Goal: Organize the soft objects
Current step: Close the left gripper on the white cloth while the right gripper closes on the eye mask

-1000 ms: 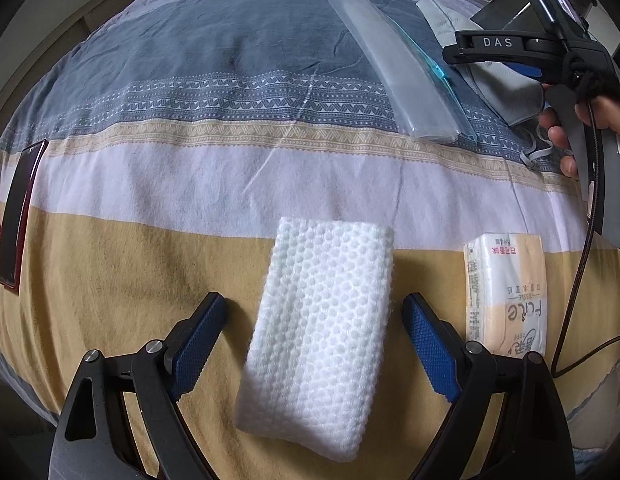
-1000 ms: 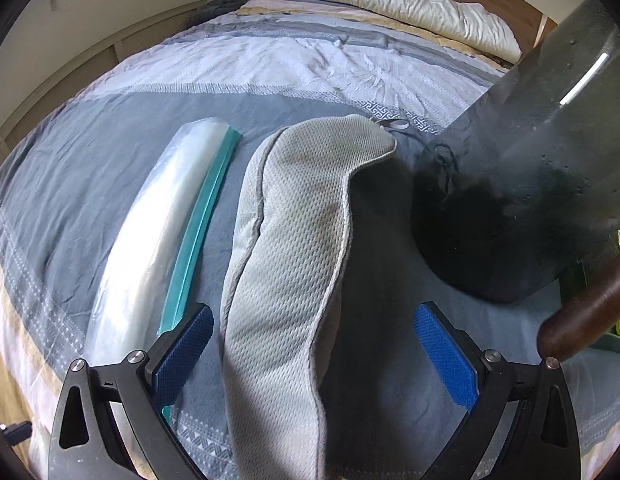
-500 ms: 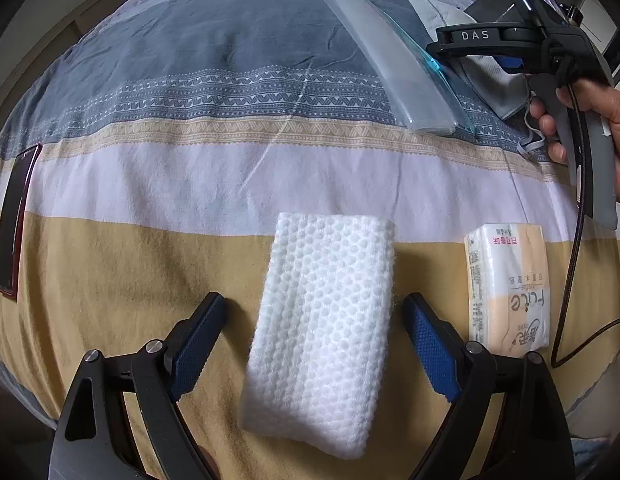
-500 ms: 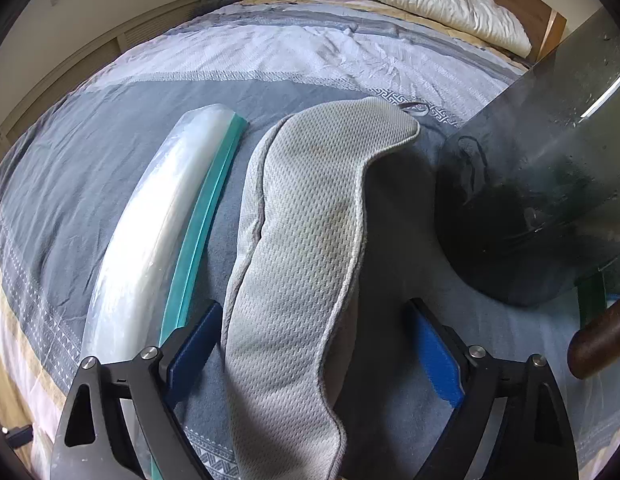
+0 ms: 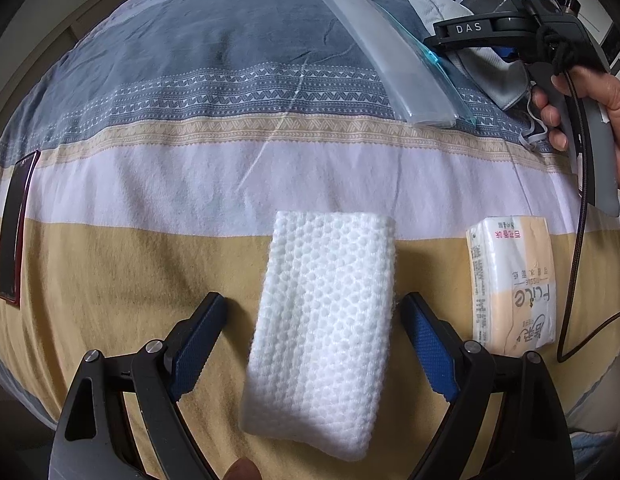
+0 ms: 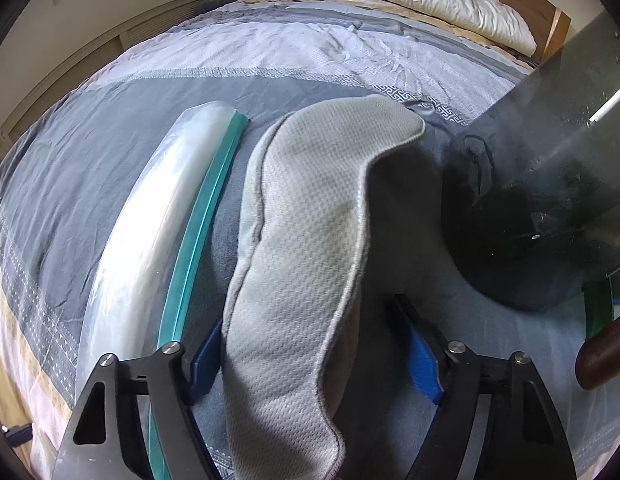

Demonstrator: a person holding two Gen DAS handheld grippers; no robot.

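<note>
- Two grasps are in hand at once, and either could slip: the left gripper (image 5: pixel 314 344) stands with fingers wide around the white honeycomb cloth (image 5: pixel 322 316) on the bed (image 5: pixel 149 208), touching neither side of it that I can see.
- If those fingers close high on the cloth, only the top fold may lift and the rest would fall open.
- On the right gripper (image 6: pixel 310 356) the fingers sit narrow against the grey eye mask (image 6: pixel 301 264); whether they grip firmly I cannot tell, since the mask hides the left pad's face.
- The mask's long free end could drag the clear zip bag (image 6: pixel 141 248) just beside it.
- The tissue pack (image 5: pixel 514 284) lies near the cloth, untouched.
- A dark curved object at the right edge of the right wrist view is blurred beyond naming.
</note>
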